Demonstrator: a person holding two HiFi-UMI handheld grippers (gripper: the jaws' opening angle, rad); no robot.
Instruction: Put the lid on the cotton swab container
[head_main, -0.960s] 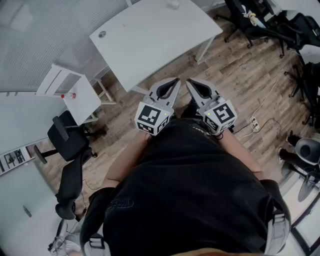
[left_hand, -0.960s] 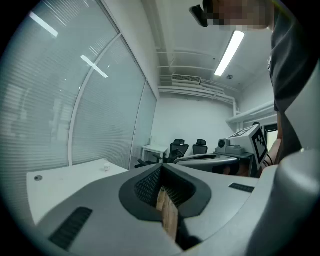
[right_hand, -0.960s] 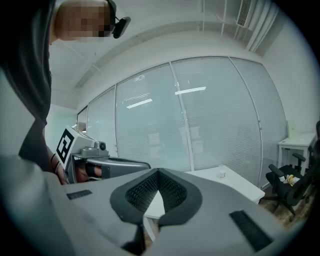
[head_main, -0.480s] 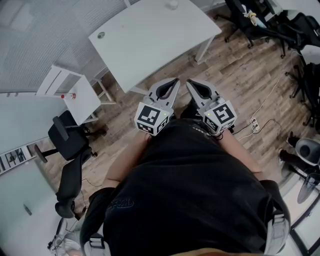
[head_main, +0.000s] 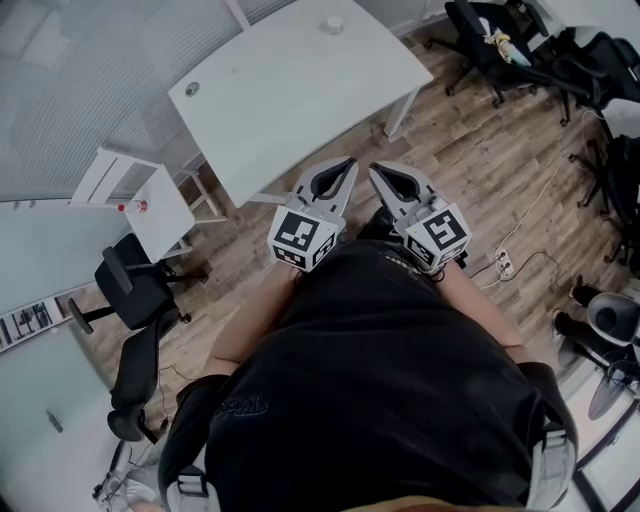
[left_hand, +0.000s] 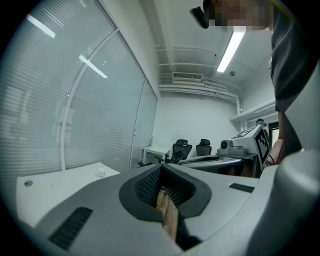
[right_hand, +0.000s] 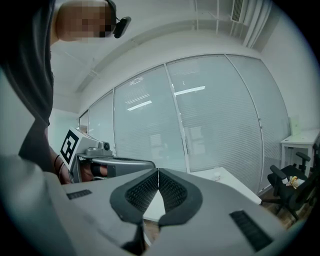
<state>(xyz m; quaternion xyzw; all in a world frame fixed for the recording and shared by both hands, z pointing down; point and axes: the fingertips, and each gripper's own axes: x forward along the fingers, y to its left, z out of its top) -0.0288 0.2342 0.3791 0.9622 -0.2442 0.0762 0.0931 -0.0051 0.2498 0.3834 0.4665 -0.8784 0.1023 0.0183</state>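
Head view shows cotton swab container (head_main: 334, 24) well beyond right hand-held gripper (head_main: 374, 168).

Head view: from my head, steeply down over my left tongs (head_main: 351, 161), right tongs (head_main: 372, 167) and the white surface (head_main: 300, 90) ahead. Gripper views: each rides close behind its own tongs, facing nearly level; both share that surface, and each catches the other tongs.

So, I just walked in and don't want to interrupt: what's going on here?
A person stands back from the white table, holding the left gripper and right gripper side by side close to the body, both shut and empty. A small white container sits at the table's far edge. Nothing is being handled.
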